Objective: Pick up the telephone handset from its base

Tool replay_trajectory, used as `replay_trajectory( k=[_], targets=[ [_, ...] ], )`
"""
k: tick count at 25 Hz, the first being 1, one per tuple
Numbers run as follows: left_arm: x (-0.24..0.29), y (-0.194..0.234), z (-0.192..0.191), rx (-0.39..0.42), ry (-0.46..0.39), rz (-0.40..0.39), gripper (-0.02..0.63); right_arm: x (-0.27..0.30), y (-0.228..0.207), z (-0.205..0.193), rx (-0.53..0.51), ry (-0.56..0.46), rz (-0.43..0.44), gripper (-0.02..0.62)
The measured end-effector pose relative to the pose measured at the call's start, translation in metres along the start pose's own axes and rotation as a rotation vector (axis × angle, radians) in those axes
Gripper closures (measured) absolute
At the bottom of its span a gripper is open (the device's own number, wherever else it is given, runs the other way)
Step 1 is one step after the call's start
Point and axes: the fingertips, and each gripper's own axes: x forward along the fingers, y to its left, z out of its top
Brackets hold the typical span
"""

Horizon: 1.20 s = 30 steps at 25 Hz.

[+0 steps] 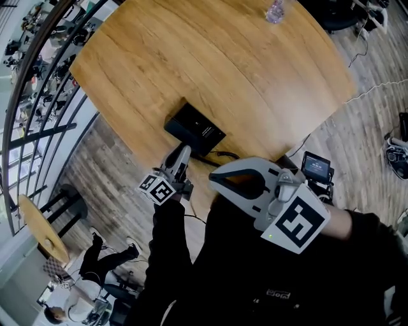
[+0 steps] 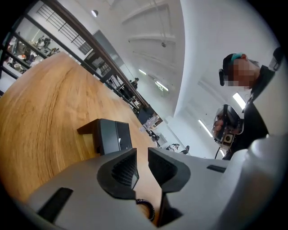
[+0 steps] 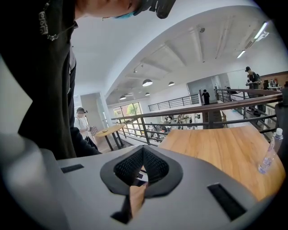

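Observation:
The black telephone (image 1: 194,128) sits near the round wooden table's (image 1: 210,57) front edge; I cannot tell its handset apart from the base. In the left gripper view the telephone (image 2: 110,134) lies just ahead of the jaws. My left gripper (image 1: 183,153) points at it from the table's edge and is open by a narrow gap, with nothing between the pads (image 2: 123,168). A coiled cord (image 2: 146,209) shows below the jaws. My right gripper (image 1: 214,179) hovers beside the left one, off the table's edge, shut and empty, its tips touching (image 3: 143,152).
A clear water bottle (image 1: 275,10) stands at the table's far side, and the bottle (image 3: 269,152) also shows at the right of the right gripper view. A small screen device (image 1: 317,167) sits right of the table. A railing (image 1: 44,95) runs along the left. People stand around.

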Motion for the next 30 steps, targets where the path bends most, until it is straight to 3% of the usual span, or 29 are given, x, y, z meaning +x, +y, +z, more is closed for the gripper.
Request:
replay_trajectory(
  k=[4, 9, 17, 22, 30],
  targets=[
    [-0.004, 0.017, -0.014, -0.013, 0.049, -0.018, 0.486, -0.003, 0.000, -0.003, -0.003, 0.017, 0.006, 0.578],
    [-0.006, 0.030, -0.028, -0.042, 0.102, -0.047, 0.482, -0.006, -0.006, -0.010, 0.015, 0.033, -0.003, 0.578],
    [-0.003, 0.050, -0.043, -0.064, 0.140, -0.026, 0.463, -0.007, -0.010, -0.014, 0.037, 0.039, -0.016, 0.578],
    [-0.002, 0.064, -0.039, -0.093, 0.109, -0.011, 0.463, -0.007, -0.011, -0.017, 0.046, 0.044, -0.029, 0.578],
    [0.006, 0.070, -0.036, -0.102, 0.131, -0.043, 0.456, -0.009, -0.015, -0.023, 0.070, 0.054, -0.056, 0.578]
  ],
)
